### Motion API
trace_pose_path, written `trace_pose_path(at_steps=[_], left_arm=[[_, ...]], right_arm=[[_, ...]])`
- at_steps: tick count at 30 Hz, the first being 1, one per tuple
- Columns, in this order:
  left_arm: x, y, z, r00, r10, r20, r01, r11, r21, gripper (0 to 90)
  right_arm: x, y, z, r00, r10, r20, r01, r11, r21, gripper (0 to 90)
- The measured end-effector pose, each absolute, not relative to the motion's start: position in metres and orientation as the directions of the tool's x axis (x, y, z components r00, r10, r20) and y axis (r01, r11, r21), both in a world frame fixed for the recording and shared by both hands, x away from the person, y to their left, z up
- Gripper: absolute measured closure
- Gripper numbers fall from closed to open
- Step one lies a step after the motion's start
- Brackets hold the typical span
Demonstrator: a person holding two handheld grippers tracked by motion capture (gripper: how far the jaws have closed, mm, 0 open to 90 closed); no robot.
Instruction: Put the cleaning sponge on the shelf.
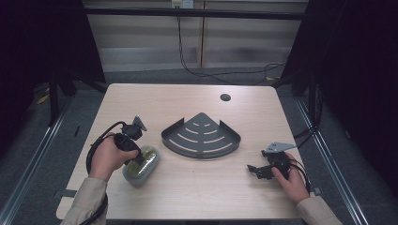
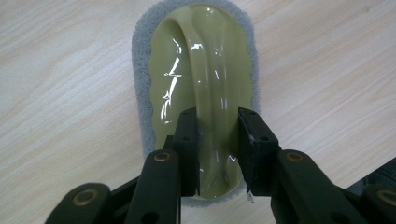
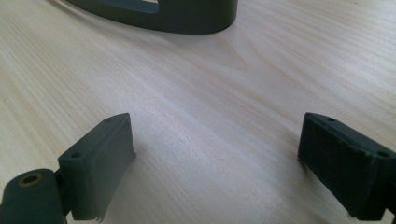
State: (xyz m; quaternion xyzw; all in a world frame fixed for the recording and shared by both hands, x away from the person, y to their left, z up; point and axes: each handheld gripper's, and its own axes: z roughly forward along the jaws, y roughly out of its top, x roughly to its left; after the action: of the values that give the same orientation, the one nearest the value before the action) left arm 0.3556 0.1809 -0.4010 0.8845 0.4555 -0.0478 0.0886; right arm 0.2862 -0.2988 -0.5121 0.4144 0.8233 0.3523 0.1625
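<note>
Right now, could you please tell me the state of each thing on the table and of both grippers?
Scrubbing sponge: flat on the table, olive handle up, handle ridge gripped.
Left gripper: shut on the sponge's handle ridge, pointing down.
Right gripper: open, nothing between its jaws, low over bare table.
Corner shelf: lying flat mid-table, nothing in it, untouched.
Table: light wood, bare around the things.

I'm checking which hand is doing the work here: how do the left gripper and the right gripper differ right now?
The left gripper is shut on the ridge handle of the olive scrub sponge; the right gripper stands wide open with nothing between its jaws. The left points down onto the sponge; the right lies low over bare table, facing the grey corner shelf. Both have black jaws, and a hand holds each.
</note>
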Motion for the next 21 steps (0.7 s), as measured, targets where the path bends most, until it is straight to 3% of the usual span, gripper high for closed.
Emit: trace_pose_path(at_steps=[21], left_arm=[[0.377, 0.175, -0.374, 0.61, 0.773, -0.177, 0.792, -0.597, 0.126, 70.8]], right_arm=[[0.286, -0.299, -0.512, -0.604, 0.797, 0.024, 0.568, 0.408, 0.715, 9.8]])
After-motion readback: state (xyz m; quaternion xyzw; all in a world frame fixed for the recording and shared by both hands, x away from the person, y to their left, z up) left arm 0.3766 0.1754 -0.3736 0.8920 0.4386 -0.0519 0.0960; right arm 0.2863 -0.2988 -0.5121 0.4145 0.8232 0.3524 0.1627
